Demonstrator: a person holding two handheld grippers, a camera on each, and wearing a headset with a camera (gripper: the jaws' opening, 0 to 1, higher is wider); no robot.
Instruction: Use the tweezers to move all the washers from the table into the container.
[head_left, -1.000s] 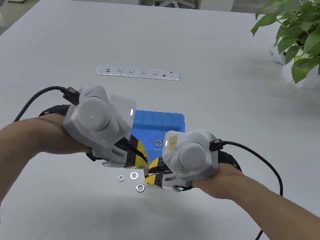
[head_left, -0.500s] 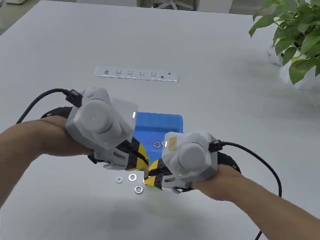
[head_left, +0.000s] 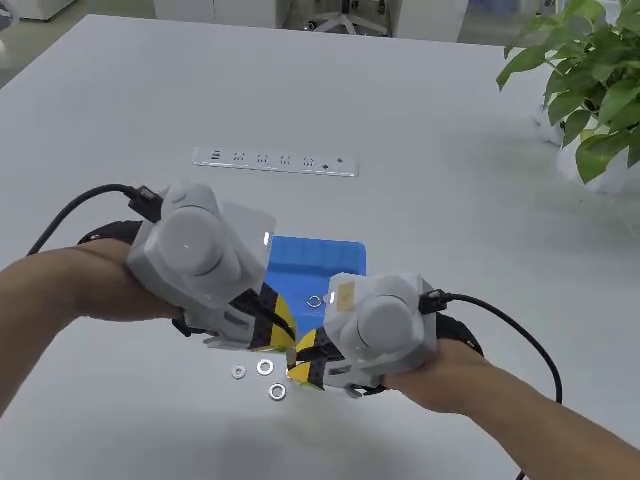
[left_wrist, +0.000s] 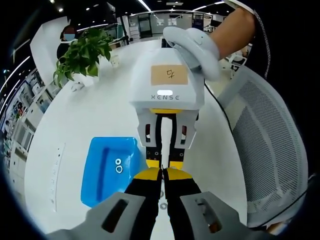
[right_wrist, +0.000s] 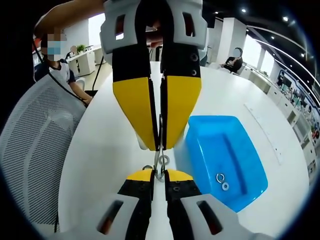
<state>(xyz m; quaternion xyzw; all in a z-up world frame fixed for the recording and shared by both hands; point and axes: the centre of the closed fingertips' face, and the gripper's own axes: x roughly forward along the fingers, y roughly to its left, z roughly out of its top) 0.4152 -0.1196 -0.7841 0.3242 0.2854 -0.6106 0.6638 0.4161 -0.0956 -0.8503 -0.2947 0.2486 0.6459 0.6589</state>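
White tabletop (head_left: 450, 200): three steel washers (head_left: 265, 368) near blue plastic container (head_left: 310, 255), two more inside. Both left tongs (left_wrist: 161, 172) and right tongs (right_wrist: 157, 175) clamp thin metal tweezers (right_wrist: 159, 150), likely regripping for aim.

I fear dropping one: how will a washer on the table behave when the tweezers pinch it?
The washers look small, thin and flat, so probably light and stable, unlikely to roll. Their shiny metal may slip between the tweezers. On the smooth table a nudge likely slides one rather than lifts it.
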